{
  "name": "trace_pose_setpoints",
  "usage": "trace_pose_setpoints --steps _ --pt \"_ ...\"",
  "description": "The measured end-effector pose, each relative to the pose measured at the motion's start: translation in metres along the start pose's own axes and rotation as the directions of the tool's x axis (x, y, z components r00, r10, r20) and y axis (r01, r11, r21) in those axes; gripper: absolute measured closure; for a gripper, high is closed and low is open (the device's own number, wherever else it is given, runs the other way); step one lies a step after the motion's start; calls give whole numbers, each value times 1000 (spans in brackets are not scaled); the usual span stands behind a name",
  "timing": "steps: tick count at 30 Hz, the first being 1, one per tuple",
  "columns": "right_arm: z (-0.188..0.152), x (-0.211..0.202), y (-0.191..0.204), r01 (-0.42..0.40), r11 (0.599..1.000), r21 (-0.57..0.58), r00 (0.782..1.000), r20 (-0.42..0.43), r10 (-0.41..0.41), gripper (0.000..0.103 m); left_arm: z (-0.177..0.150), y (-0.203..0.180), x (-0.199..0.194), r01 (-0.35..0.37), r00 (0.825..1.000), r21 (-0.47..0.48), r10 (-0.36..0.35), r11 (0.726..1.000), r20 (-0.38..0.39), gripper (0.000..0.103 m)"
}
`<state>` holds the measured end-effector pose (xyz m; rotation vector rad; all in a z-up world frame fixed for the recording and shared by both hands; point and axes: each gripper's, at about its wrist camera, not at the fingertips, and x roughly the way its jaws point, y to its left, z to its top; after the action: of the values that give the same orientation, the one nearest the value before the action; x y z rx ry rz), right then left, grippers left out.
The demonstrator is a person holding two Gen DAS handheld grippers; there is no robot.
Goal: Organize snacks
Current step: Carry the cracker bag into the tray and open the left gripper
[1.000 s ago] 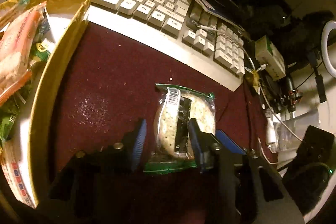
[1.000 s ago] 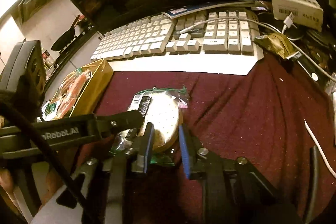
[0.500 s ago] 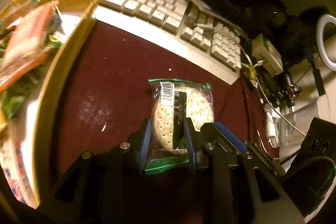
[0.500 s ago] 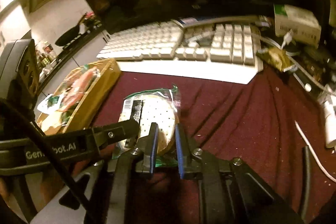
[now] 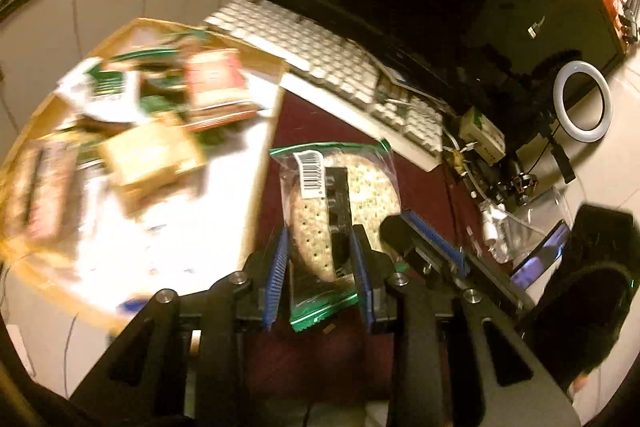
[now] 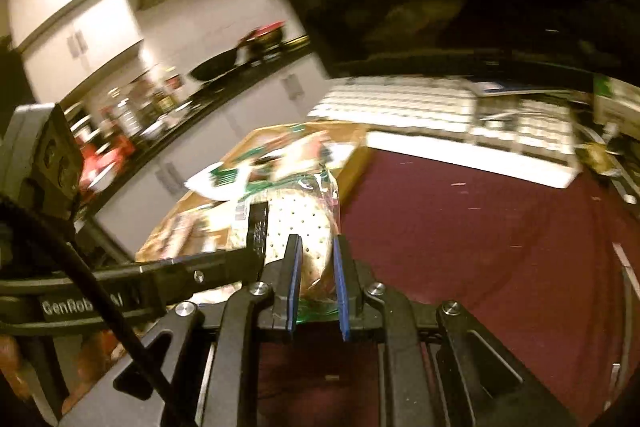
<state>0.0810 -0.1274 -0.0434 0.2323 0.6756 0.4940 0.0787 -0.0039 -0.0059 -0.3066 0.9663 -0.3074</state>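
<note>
A clear, green-edged bag of round crackers [image 5: 308, 227] with a barcode label hangs above the maroon cloth, beside the right rim of the snack tray [image 5: 276, 131]. My left gripper [image 5: 320, 267] is shut on the bag's lower part, its blue pads pressing both sides. My right gripper [image 6: 317, 283] is shut on the same cracker bag [image 6: 296, 219] from the right; one of its fingers [image 5: 432, 235] shows in the left wrist view. The yellow-rimmed tray [image 6: 356, 155] holds several blurred snack packets.
A white keyboard [image 5: 320, 47] lies behind the tray and the maroon cloth [image 6: 480, 227], under a dark monitor. At the right are a small white-green box [image 5: 482, 135], cables, clutter and a ring light [image 5: 582, 101]. White cabinets stand beyond the tray.
Both grippers closed on the cracker bag where it lay on the cloth, then lifted it and carried it left, up to the tray's edge. The tray now fills far more of both views.
</note>
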Motion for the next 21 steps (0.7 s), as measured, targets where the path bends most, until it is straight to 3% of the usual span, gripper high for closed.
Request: trace_pose_setpoints --steps 6,15,21 --pt "1 37 38 -72 996 -51 994 -84 68 89 -10 53 -17 -42 999 -101 40 994 -15 70" --pt "-2 79 61 -47 992 -113 982 -186 26 88 -6 105 -8 -67 997 -212 57 975 -54 70" --pt "-2 94 54 -11 997 -83 981 -194 -6 86 2 112 8 -72 997 -184 68 980 -31 70"
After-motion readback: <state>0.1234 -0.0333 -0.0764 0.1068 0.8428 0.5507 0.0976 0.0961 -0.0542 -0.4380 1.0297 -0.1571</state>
